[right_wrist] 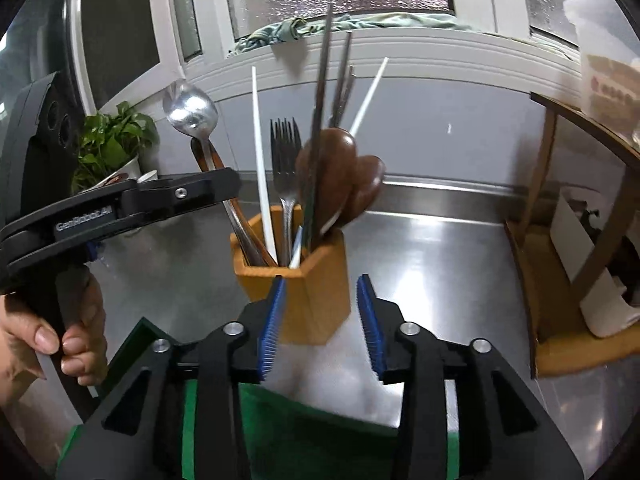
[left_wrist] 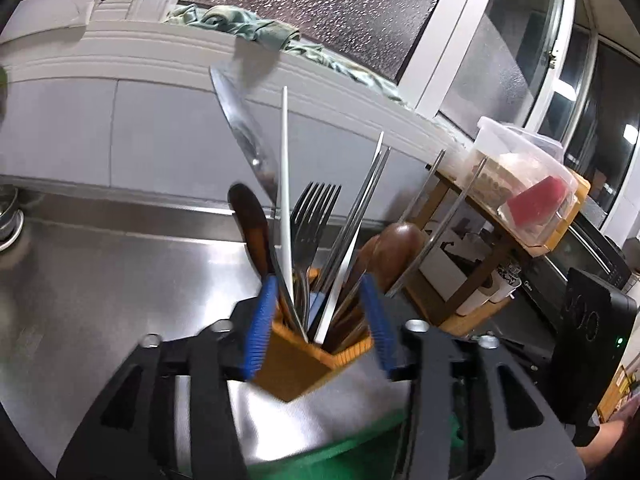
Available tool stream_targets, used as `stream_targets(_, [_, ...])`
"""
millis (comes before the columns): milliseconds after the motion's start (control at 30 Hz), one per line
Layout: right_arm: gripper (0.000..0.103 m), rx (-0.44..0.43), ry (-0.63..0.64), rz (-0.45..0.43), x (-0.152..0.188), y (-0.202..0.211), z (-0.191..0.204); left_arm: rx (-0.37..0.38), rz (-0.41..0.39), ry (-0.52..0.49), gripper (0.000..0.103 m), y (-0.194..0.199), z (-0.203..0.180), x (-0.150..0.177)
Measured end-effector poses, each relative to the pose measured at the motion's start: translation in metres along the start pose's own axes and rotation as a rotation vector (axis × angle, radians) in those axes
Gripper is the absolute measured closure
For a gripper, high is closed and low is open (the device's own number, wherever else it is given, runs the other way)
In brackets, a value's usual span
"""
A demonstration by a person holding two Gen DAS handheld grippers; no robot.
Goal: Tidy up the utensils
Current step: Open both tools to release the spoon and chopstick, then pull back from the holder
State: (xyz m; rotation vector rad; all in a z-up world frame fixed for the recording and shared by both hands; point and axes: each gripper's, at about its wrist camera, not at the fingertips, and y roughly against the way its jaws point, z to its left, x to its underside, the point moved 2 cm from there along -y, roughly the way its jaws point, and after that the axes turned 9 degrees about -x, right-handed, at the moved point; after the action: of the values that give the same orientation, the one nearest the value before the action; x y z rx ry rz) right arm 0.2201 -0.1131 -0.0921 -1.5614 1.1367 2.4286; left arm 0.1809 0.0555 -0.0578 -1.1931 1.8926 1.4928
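Note:
An orange wooden hexagonal holder stands on the steel counter. It is packed with a metal spoon, forks, white chopsticks, metal chopsticks and brown wooden spoons. My right gripper is open just in front of the holder, its blue pads either side of the front wall without touching. My left gripper is open over the holder, with the forks and chopstick shafts standing loose between its pads. From the right wrist view, the left gripper reaches in beside the spoon's handle, held by a hand.
A green mat lies under the near edge. A wooden rack with a clear plastic container stands to the right. A potted plant sits at the left. A cloth lies on the window sill behind.

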Motion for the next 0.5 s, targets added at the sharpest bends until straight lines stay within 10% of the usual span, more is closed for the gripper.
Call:
stream_targets(167, [0.060, 0.015, -0.009, 0.002, 0.000, 0.012, 0.001, -0.024, 0.015, 0.009, 0.054, 0.015, 0.002, 0.008])
stream_targets(333, [0.036, 0.045, -0.024, -0.006, -0.001, 0.038, 0.004, -0.064, 0.031, 0.040, 0.044, 0.043, 0.004, 0.019])
stream_targets(500, [0.018, 0.053, -0.070, 0.005, 0.004, 0.070, 0.007, -0.123, 0.040, 0.010, 0.007, 0.082, -0.007, 0.030])
